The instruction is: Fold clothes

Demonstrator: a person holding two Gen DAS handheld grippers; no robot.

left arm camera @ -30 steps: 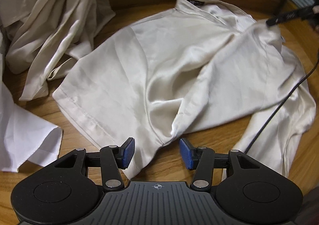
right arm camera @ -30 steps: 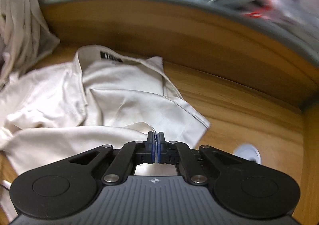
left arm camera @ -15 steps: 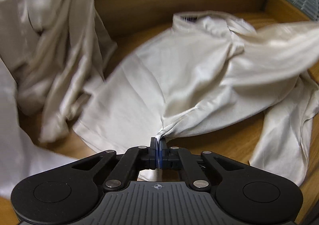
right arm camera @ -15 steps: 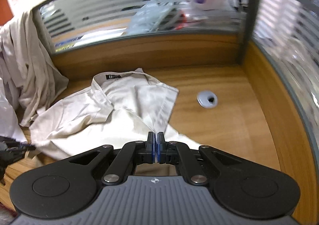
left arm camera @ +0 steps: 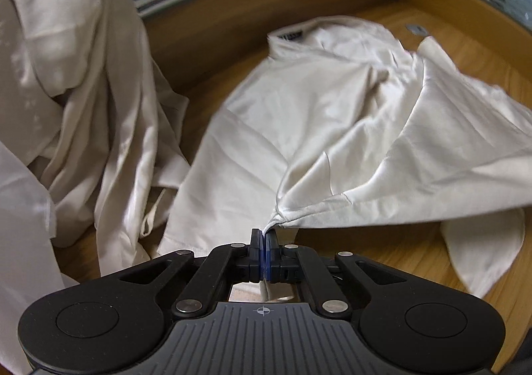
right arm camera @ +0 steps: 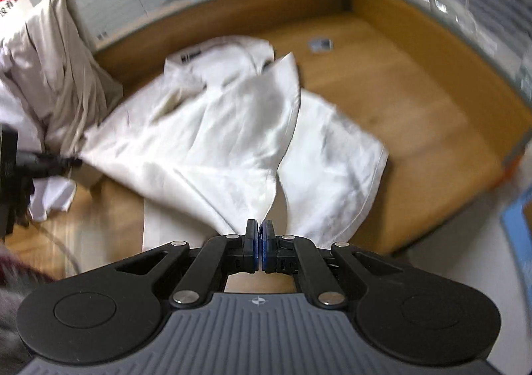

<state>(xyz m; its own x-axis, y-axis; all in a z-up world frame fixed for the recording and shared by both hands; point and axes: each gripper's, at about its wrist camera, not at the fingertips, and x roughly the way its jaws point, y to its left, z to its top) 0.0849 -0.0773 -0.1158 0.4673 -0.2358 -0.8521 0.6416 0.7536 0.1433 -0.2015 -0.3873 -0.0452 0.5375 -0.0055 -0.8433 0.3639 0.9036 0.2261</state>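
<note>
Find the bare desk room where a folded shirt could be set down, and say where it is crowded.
Free: bare desk right of the shirt, up to the partition corner, around a small grommet. Crowded: the left, where the heap borders the shirt.

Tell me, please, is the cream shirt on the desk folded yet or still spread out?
Not folded: the cream shirt lies loosely spread and rumpled, one edge lifted by the left tongs and another by the right tongs.

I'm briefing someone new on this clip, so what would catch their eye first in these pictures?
A cream shirt spread across the middle of the wooden desk, stretched between both grippers. The left gripper pinches its near edge, the right gripper another part. A heap of pale clothes is piled at the left.
</note>
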